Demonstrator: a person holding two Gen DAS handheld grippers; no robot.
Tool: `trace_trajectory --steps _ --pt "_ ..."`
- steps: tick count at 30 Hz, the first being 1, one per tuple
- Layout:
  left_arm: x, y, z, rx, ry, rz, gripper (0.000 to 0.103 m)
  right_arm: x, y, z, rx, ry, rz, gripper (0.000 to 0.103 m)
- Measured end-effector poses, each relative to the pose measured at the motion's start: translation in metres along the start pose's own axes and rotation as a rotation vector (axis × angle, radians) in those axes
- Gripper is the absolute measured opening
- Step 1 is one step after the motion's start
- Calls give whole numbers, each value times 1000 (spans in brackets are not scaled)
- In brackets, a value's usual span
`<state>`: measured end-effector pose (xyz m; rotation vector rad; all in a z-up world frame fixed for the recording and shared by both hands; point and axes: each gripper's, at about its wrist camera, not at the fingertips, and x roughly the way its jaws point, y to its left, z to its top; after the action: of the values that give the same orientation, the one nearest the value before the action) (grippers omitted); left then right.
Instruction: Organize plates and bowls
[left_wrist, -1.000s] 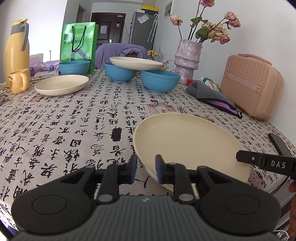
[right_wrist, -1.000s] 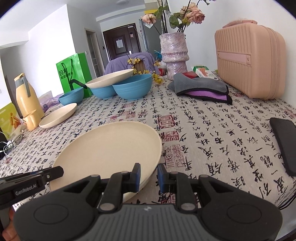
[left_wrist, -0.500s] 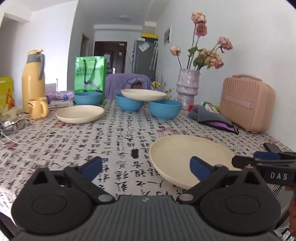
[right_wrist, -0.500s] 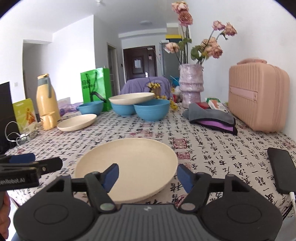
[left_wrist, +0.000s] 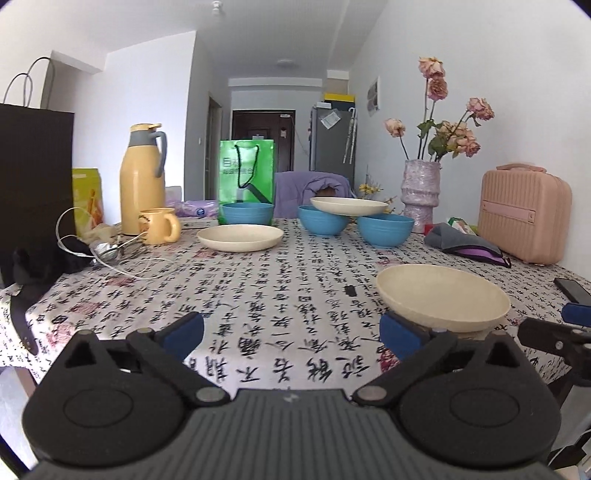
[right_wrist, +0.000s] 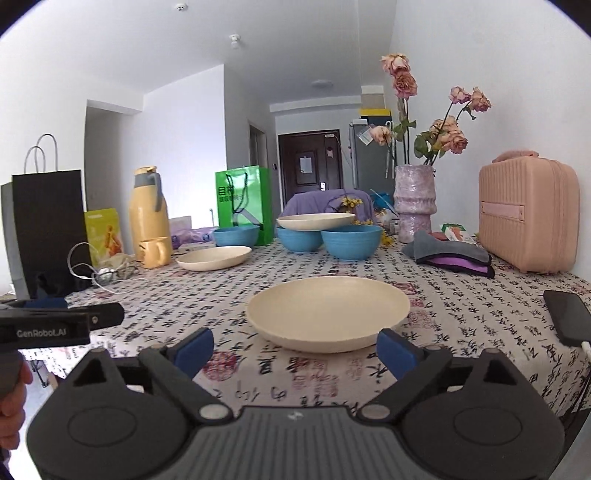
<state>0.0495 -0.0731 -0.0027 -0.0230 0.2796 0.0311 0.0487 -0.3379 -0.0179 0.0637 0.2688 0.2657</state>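
The left hand-held gripper (left_wrist: 291, 334) is hanging low over the near edge of the bench (left_wrist: 258, 295) with its jaws spread wide and nothing between them. The right hand-held gripper (right_wrist: 295, 347) is likewise standing wide apart, its jaws having just been opening, and no pad is touching anything. A cream plate (right_wrist: 328, 313) is lying flat on the patterned cloth near the front edge, just ahead of the right gripper and off to the right of the left one, free of both. Farther back, a second cream plate (left_wrist: 240, 237) is sitting on the cloth near a yellow mug (left_wrist: 159, 226) and a yellow thermos jug (left_wrist: 142, 184). Behind it a blue bowl (left_wrist: 246, 213) is standing alone in front of a green paper bag (left_wrist: 246, 170), while two more blue bowls (left_wrist: 384, 230) are standing side by side with a third cream plate (left_wrist: 347, 206) resting across their rims. A pink case (left_wrist: 524, 212), a vase of dried roses (left_wrist: 421, 195), folded cloths (left_wrist: 465, 245) and a dark phone (right_wrist: 567, 315) are occupying the right side.
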Motion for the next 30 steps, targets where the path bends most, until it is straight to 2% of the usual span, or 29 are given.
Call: trace_trajectory --steps 2,7,17,30 --pt "-1 5 -2 9 -6 20 103 -2 5 -4 -6 -9 21 102" --pt "0 11 -1 7 -7 36 103 7 7 -6 3 14 24 102" --pt "3 11 2 2 -2 36 103 9 6 0 -9 4 11 102" --pt "50 5 42 1 5 32 103 57 -6 42 -48 -11 -20 102"
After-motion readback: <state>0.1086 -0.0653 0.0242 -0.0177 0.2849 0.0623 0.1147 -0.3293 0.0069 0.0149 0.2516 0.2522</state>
